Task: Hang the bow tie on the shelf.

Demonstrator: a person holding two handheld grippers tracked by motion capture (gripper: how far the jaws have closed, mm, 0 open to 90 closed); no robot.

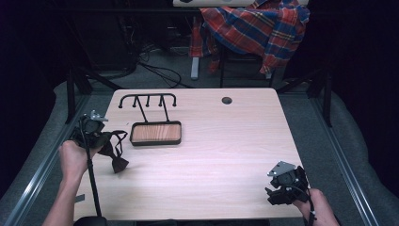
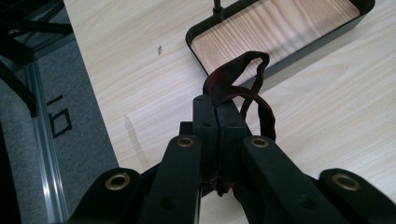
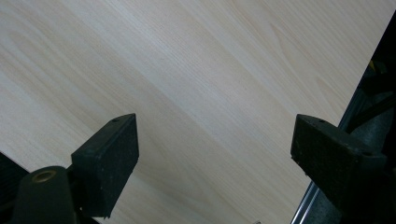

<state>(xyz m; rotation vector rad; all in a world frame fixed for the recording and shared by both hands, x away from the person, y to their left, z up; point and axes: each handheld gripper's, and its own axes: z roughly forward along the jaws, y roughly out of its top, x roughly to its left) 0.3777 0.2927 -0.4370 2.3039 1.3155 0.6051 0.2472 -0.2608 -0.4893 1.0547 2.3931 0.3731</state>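
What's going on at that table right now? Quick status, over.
Left gripper shut on dark strap, beside the wood-bottomed tray. Right gripper open, empty, over bare table. Nothing in the way.

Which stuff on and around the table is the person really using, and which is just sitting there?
In use:
left claw, shut on the dark strap
rack with wooden tray, close by the strap, probably part of it

Just there:
right claw, open over bare table
plaid shirt on the chair behind
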